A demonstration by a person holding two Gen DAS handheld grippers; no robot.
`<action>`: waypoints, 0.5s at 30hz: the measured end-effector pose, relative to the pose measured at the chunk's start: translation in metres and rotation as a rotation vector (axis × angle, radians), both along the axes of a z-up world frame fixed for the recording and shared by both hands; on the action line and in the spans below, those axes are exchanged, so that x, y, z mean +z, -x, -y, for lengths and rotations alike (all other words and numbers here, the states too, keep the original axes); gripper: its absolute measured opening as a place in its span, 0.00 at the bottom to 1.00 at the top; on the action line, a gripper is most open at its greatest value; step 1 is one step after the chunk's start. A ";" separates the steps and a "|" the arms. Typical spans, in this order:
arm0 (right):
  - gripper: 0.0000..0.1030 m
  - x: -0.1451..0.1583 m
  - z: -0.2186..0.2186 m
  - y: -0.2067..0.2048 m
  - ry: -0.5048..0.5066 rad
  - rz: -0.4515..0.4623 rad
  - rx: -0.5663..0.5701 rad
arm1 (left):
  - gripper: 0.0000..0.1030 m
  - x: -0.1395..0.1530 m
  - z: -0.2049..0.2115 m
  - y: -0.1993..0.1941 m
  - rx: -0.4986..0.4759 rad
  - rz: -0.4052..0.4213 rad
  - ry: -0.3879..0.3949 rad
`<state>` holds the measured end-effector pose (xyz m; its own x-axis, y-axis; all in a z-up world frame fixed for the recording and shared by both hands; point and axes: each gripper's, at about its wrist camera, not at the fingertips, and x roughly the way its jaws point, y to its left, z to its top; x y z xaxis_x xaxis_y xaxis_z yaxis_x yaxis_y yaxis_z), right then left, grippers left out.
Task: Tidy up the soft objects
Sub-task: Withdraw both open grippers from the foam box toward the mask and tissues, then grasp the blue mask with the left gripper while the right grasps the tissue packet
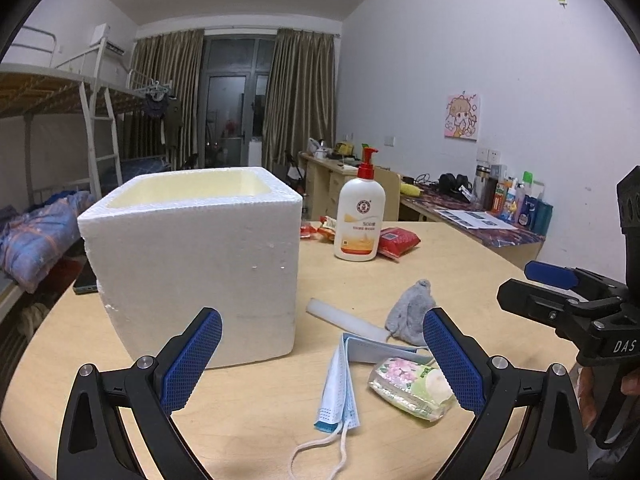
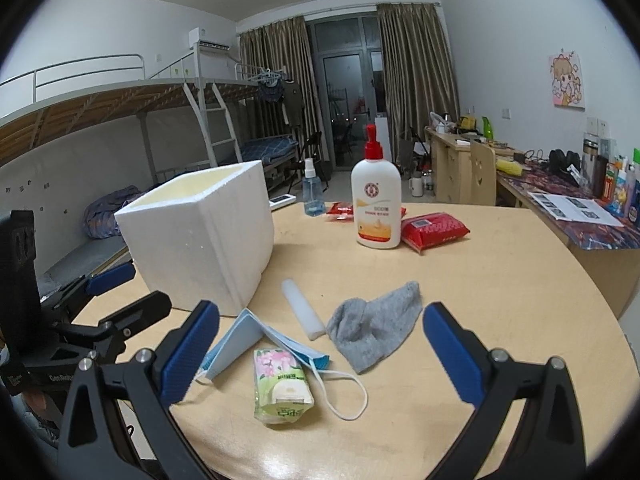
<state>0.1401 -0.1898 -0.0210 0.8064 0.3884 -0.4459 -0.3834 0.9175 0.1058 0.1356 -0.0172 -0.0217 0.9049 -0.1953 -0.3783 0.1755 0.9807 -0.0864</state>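
A white foam box (image 1: 192,264) (image 2: 200,236) stands open-topped on the round wooden table (image 1: 400,280). Beside it lie a grey sock (image 1: 412,312) (image 2: 376,328), a blue face mask (image 1: 338,396) (image 2: 240,340), a flowered tissue pack (image 1: 412,388) (image 2: 280,388) and a white foam tube (image 1: 344,318) (image 2: 302,308). My left gripper (image 1: 324,360) hangs open above the mask, empty. My right gripper (image 2: 320,356) is open too, over the tissue pack and sock, holding nothing. Each gripper shows at the edge of the other's view.
A lotion pump bottle (image 1: 360,216) (image 2: 376,204), red snack packets (image 1: 398,240) (image 2: 434,228) and a small spray bottle (image 2: 312,192) stand farther back on the table. A phone (image 1: 85,286) lies left of the box. Bunk beds and cluttered desks line the room.
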 end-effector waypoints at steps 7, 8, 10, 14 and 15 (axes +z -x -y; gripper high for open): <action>1.00 -0.009 0.006 -0.009 0.002 -0.036 -0.014 | 0.98 -0.011 0.012 -0.009 -0.040 -0.046 -0.020; 1.00 -0.009 0.007 -0.009 -0.001 -0.040 -0.016 | 0.98 -0.013 0.014 -0.011 -0.043 -0.050 -0.025; 1.00 -0.011 0.010 -0.011 -0.005 -0.050 -0.017 | 0.98 -0.017 0.017 -0.014 -0.049 -0.063 -0.029; 1.00 -0.016 0.011 -0.013 0.003 -0.071 -0.010 | 0.98 -0.027 0.023 -0.026 -0.053 -0.109 -0.033; 1.00 -0.018 0.011 -0.014 0.003 -0.076 -0.008 | 0.97 -0.029 0.023 -0.029 -0.057 -0.121 -0.031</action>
